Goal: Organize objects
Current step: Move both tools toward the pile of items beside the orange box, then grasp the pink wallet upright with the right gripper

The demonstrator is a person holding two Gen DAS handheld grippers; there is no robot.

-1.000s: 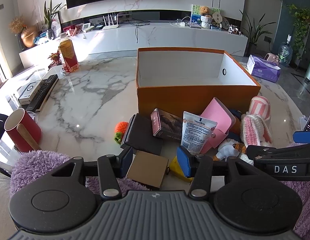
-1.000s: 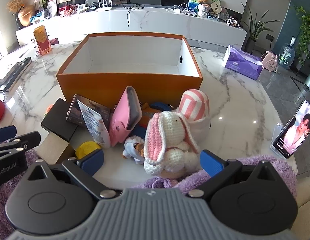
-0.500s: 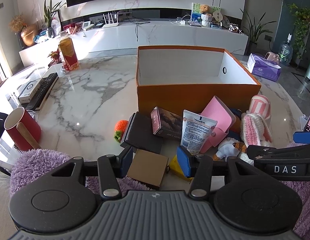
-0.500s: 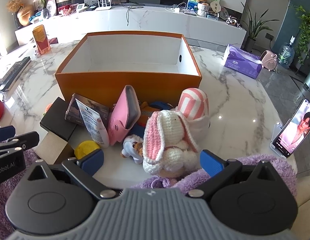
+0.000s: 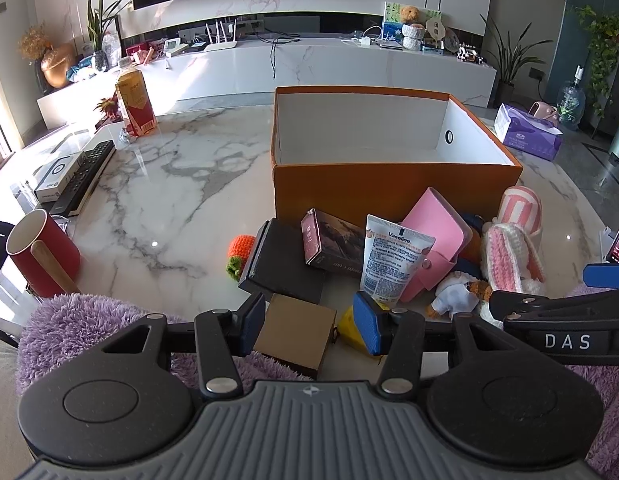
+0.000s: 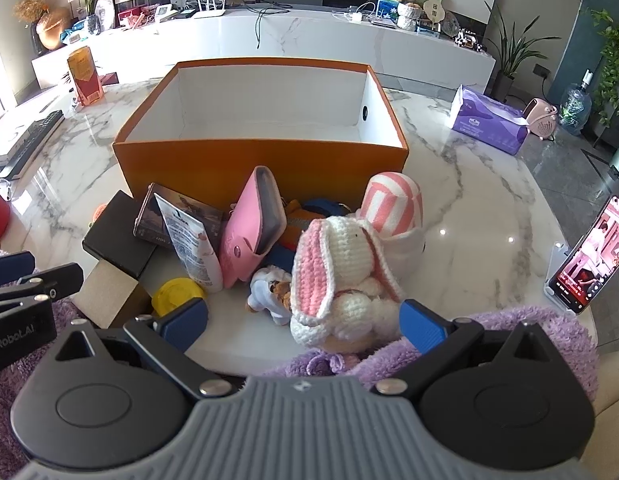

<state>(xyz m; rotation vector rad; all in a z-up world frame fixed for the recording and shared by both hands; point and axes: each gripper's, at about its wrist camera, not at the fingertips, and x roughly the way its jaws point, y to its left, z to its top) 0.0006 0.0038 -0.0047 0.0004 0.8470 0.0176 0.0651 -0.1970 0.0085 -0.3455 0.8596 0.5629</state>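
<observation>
An empty orange box stands on the marble table. A pile lies in front of it: black box, brown cardboard box, dark packet, Vaseline tube, pink case, yellow lid, small plush, crochet bunny, striped pink roll. My left gripper is open, its fingers either side of the cardboard box. My right gripper is open, just before the bunny.
A red mug stands at the left edge, with a remote and a bottle further back. A purple tissue pack and a phone on a stand are on the right. Purple fluffy cloth covers the near edge.
Both views have risen and tilted slightly; the scene sits a little lower in frame. No object has moved, and both grippers stay open.
</observation>
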